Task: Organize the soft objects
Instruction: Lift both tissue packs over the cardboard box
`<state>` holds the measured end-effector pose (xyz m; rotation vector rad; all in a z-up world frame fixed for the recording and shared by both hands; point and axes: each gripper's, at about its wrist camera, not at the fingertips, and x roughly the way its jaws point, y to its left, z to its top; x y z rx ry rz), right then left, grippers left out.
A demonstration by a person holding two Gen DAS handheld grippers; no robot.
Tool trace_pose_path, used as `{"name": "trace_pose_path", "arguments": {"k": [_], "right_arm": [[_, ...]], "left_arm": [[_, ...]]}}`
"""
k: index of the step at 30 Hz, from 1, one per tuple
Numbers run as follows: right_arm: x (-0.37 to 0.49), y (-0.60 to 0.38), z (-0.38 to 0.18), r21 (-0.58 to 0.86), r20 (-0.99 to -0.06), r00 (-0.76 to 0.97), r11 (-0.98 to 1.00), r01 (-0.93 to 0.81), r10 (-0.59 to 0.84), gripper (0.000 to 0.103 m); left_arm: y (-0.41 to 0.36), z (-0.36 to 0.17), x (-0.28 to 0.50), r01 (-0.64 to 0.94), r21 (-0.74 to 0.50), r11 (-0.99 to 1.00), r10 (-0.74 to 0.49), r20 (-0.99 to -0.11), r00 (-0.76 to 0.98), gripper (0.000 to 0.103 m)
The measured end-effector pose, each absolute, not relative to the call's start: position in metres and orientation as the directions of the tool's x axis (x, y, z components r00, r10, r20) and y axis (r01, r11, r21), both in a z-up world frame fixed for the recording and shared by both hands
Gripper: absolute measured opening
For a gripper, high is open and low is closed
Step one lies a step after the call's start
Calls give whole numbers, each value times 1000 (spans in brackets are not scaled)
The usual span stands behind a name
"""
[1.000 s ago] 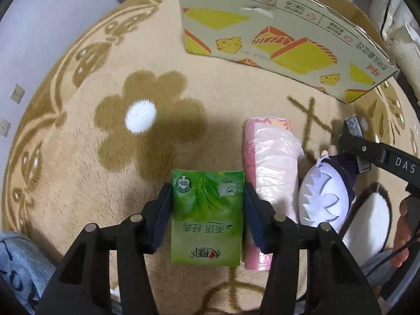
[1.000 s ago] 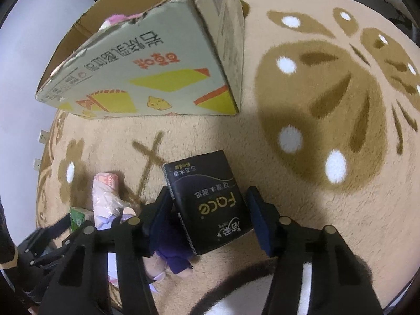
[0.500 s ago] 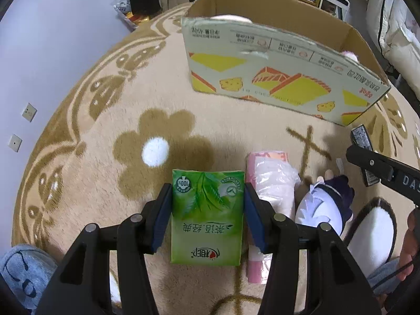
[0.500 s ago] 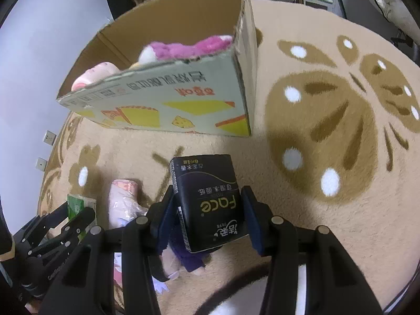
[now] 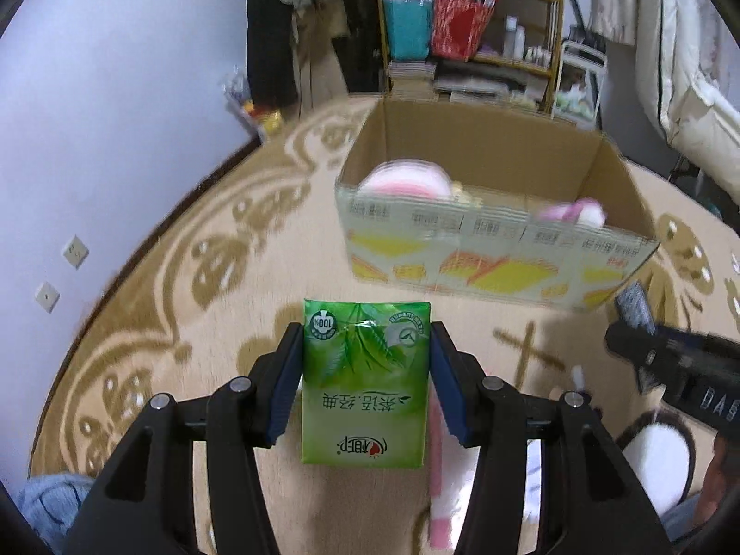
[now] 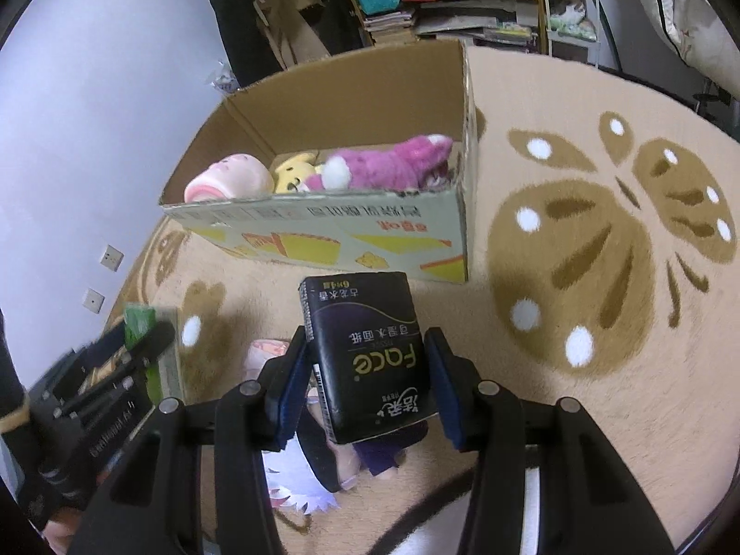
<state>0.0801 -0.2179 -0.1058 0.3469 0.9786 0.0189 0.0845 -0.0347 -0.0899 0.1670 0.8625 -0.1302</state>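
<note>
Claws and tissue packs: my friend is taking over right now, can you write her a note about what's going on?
Left claw: shut on the green tissue pack, held above the rug.
Right claw: just closed tighter, shut on the black tissue pack, also in the air.
Cardboard box: ahead, open, already holding a pink plush, a yellow plush and a pink-white plush.
Left: drop both packs in the box, then collect the pink wrapped pack and the doll off the rug.

Both packs have come up off the rug (image 5: 194,370); the left gripper (image 5: 365,381) has tilted up with the green tissue pack (image 5: 364,381), so the cardboard box (image 5: 485,249) now shows its open inside; the right gripper (image 6: 367,381) has closed its jaws tighter onto the black tissue pack (image 6: 370,360), raised likewise.
</note>
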Motion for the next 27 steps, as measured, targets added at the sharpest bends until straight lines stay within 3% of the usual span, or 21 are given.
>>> {"name": "trace_pose_path", "arguments": {"k": [8,17,27], "right_arm": [[73,-212,-86,278,-766,624,955,106,154,51],[75,-211,-56,257,-672,729,964,70,127,51],[82,-215,-41,248,-579,810,966,68,92,51]], "left_arm": [[-49,-61,94,208,121,971,-70,-682,728,51],[-57,-49,107,208,146,967,-66,-644,762,51],[-57,-44,122,210,93,973,-108,-623,775,51]]}}
